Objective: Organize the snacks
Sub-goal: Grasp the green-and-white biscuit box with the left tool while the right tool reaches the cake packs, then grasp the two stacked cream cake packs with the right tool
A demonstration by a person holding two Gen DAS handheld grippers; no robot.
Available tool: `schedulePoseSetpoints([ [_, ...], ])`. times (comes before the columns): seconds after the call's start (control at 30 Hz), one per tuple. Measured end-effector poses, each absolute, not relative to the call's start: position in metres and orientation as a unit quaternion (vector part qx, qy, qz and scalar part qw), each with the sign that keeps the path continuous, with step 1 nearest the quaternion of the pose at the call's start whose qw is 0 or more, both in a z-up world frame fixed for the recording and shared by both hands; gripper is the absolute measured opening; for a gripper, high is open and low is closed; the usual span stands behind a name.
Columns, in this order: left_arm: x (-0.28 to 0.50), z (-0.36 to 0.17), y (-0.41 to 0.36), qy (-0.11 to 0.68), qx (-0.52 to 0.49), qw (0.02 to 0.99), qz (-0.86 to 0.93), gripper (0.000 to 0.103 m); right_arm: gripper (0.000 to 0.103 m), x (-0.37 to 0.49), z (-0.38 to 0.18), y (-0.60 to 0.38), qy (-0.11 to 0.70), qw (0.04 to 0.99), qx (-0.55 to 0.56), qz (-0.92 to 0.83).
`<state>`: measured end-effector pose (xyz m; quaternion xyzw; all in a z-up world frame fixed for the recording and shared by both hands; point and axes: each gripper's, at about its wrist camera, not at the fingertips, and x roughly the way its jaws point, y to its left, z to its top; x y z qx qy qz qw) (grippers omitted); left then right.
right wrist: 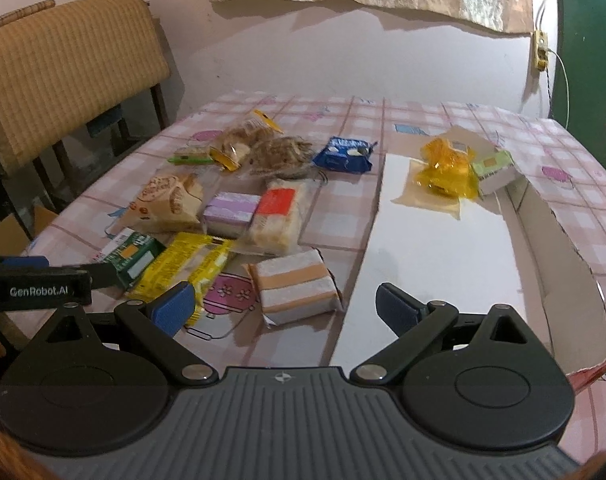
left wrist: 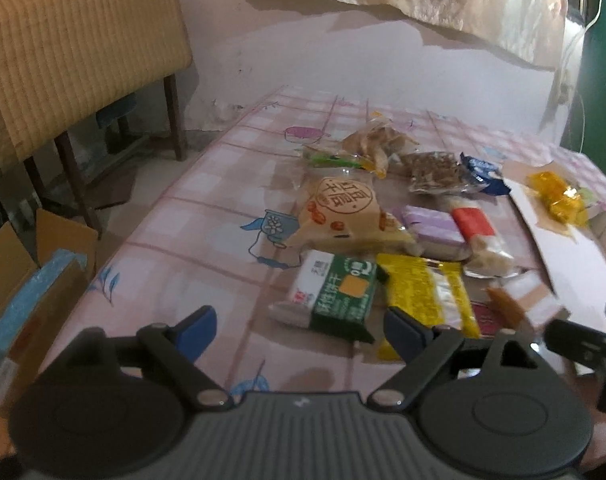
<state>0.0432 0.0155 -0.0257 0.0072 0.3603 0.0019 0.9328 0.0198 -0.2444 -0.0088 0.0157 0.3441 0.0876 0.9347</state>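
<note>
Two tools hang wide and empty over the snack pile mid-tabletop: left tool above the green packet, right tool by the striped packet. Crowded wrappers risk a double pinch; the yellow packet touches the green one. The cardboard tray lies towards the right edge.

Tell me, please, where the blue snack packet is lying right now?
In the right wrist view the blue packet lies on the table's far side, right of the brown snack bag and left of the white box.
</note>
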Motion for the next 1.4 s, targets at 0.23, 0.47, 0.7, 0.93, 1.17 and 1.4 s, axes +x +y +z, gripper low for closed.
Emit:
schedulePoseSetpoints([
  [0.23, 0.067, -0.041, 0.019, 0.369, 0.008, 0.929, -0.001, 0.09, 0.103, 0.026, -0.019, -0.247, 0.36, 0.929, 0.014, 0.079],
  [0.47, 0.072, -0.046, 0.015, 0.357, 0.021, 0.934, -0.02, 0.074, 0.103, 0.048, -0.031, -0.243, 0.375, 0.924, 0.004, 0.073],
  [0.7, 0.073, -0.045, 0.014, 0.346, 0.02, 0.937, -0.029, 0.05, 0.102, 0.061, -0.041, -0.227, 0.382, 0.92, -0.029, 0.083],
  [0.93, 0.071, -0.042, 0.016, 0.343, 0.004, 0.939, -0.029, 0.047, 0.062, 0.061, -0.042, -0.221, 0.375, 0.921, -0.042, 0.093],
  [1.17, 0.058, -0.034, 0.014, 0.331, 0.005, 0.943, -0.022, 0.047, 0.062, 0.059, -0.032, -0.229, 0.366, 0.926, -0.016, 0.09],
  [1.4, 0.037, -0.019, 0.002, 0.319, 0.014, 0.947, -0.032, 0.047, 0.062, 0.046, -0.012, -0.227, 0.346, 0.934, -0.01, 0.088],
])
